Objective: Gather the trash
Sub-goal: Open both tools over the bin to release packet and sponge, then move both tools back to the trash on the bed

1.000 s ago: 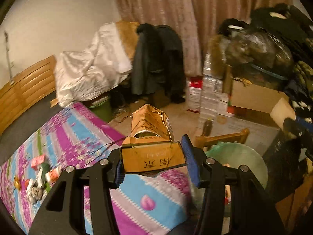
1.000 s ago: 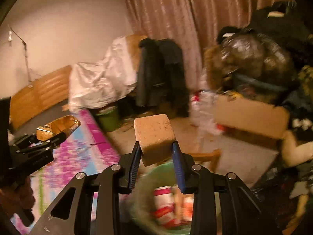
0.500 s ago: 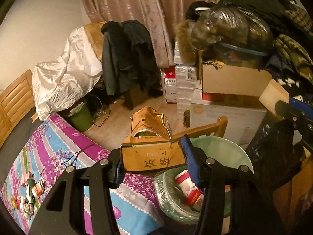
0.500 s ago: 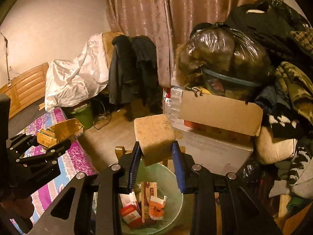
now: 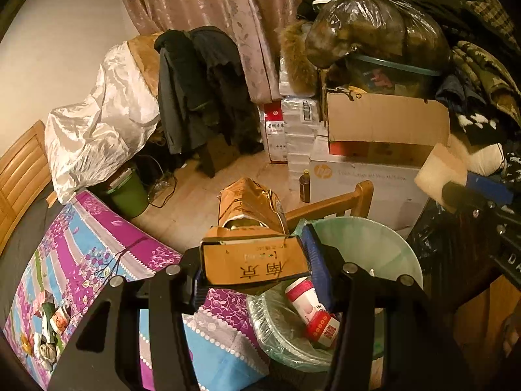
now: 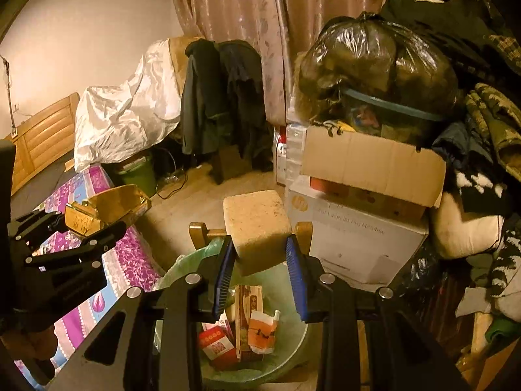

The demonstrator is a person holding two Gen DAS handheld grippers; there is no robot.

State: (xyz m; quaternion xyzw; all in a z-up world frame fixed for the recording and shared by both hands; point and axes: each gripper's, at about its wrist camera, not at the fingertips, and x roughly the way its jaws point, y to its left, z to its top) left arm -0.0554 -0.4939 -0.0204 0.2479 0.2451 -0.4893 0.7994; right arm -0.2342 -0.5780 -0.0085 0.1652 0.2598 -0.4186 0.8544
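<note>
1. Left gripper (image 5: 254, 260): clamped across the near end of a torn carton (image 5: 252, 228), pads on its two side faces; the open, ripped end points away, so the contents, if any, stay inside while it is carried

2. Carton, position: held over the edge of the bed (image 5: 97, 244), just beside the bin (image 5: 374, 244) and not yet over its mouth; judged to be waiting its turn or needing a short carry across before release

3. Right gripper (image 6: 260, 254): clenched on a tan sponge block (image 6: 257, 221), gripped low on its two sides so most of the block stands clear above the fingers; the soft block looks slightly pinched where the pads press

4. Block, position: held directly above the bin mouth in the right wrist view, so that a simple opening of the jaws should drop it in

5. Bin: lined with a pale green bag and standing on the floor beside the bed, close to both hands; it already holds red-and-white packets (image 6: 218, 342) and a flat box (image 6: 249, 312), so part of the collecting is judged done

6. Leftover litter (image 5: 49, 325): small wrappers lie on the bedspread well apart from the bin, judged still to be gathered

7. Risk: the carton is wide and crumpled; released at the rim it may catch and tip out onto the bed
</note>
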